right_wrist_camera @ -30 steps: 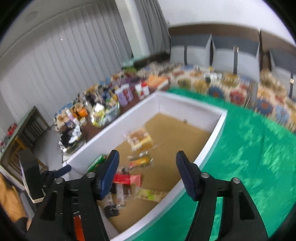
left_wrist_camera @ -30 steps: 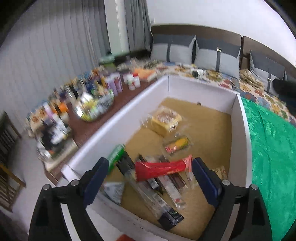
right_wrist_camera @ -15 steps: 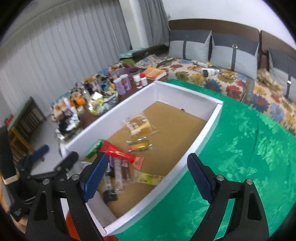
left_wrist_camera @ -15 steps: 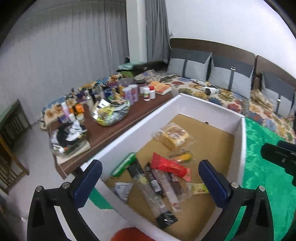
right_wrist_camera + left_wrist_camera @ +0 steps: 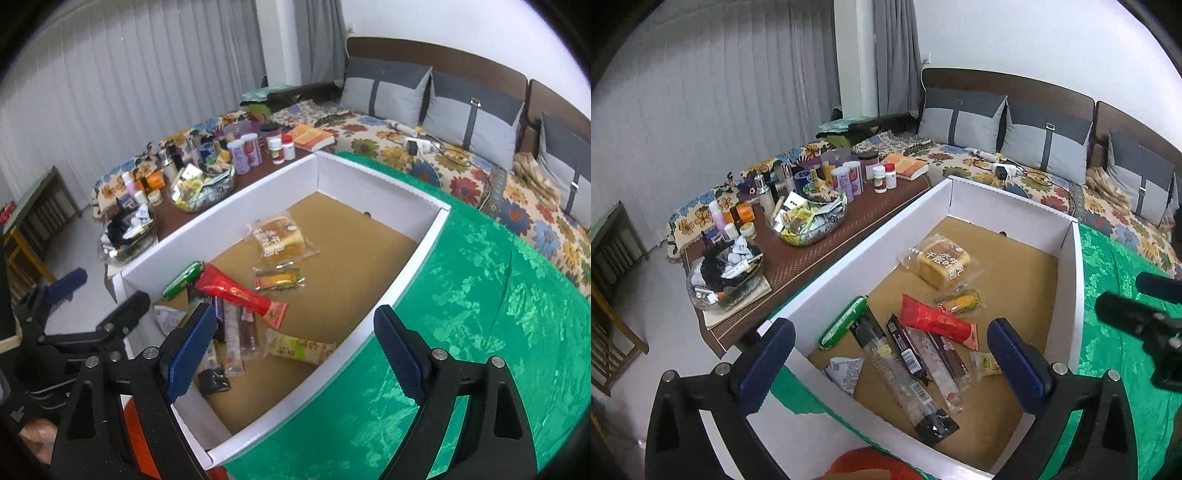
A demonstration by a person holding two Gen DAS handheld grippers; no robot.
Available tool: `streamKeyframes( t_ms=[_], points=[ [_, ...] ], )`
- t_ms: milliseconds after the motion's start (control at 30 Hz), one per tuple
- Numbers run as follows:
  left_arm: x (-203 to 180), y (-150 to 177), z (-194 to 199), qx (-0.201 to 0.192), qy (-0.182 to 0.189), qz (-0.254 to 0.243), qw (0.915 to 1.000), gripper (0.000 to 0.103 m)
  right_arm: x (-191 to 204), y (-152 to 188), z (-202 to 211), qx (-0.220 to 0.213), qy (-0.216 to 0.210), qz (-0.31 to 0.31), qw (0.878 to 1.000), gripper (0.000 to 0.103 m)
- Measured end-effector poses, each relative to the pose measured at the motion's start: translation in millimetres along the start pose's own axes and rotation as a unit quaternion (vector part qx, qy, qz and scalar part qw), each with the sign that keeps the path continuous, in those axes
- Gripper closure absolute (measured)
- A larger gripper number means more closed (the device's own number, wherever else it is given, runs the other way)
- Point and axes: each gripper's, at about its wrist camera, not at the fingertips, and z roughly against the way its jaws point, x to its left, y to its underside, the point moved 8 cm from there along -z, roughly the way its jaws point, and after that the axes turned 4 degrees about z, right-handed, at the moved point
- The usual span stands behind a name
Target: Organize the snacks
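Left gripper (image 5: 890, 363) and right gripper (image 5: 293, 354) both spread wide, empty, low in frame. Wrapped snacks, red foil packet (image 5: 936, 321) among them, clustered mid-frame inside white cardboard box (image 5: 849, 266).

the white cardboard box (image 5: 1071, 266) looks matt, with a raw brown paper floor. inside, the red snack packet (image 5: 936, 320) and clear-wrapped bread (image 5: 942, 262) are glossy plastic. the shiny green patterned cloth (image 5: 480, 314) lies right; the brown woven table mat (image 5: 812, 254) looks rough.
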Motion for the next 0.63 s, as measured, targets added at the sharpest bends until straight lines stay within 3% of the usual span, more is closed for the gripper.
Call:
streamKeyframes(
  t_ms=[433,633],
  points=[
    [1.4,6.1,-5.3,0.005,-0.007,-0.003,1.0,0.0,13.2,2.5,-3.8,0.006,0.009,0.036,0.999,0.013],
    [9.3,7.0,-6.5,0.015,-0.01,0.025,0.9995,0.0,12.8,4.2,-6.0,0.009,0.006,0.031,0.999,0.013]
  ],
)
